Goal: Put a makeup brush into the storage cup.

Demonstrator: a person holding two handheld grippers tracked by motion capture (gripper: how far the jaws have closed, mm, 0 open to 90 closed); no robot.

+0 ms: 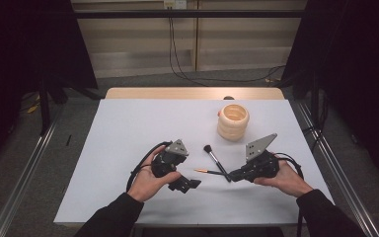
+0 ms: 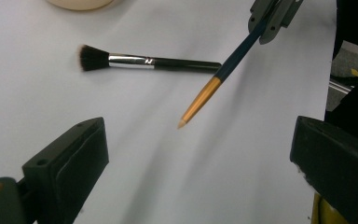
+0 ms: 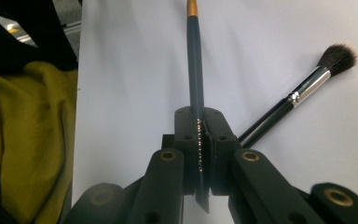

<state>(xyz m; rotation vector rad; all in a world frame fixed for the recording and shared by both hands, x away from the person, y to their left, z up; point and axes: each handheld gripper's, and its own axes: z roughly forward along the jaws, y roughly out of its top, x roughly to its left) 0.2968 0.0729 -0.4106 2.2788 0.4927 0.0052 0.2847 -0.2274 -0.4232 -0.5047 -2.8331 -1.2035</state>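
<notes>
On the table's near half | right tool level, clamping slim brush | left tool gaping, empty.

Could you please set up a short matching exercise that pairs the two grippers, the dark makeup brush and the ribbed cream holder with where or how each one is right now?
Things:
1. left gripper
2. right gripper
3. black makeup brush with a silver ferrule and dark bristles
4. ribbed cream-coloured cylindrical holder

States:
A. stands upright toward the far side of the white table
B. jaws wide apart, nothing between them
C. lies flat on the table
D. clamped on the dark blue pencil-like brush with a gold tip

Pairs: 1-B, 2-D, 3-C, 4-A
</notes>
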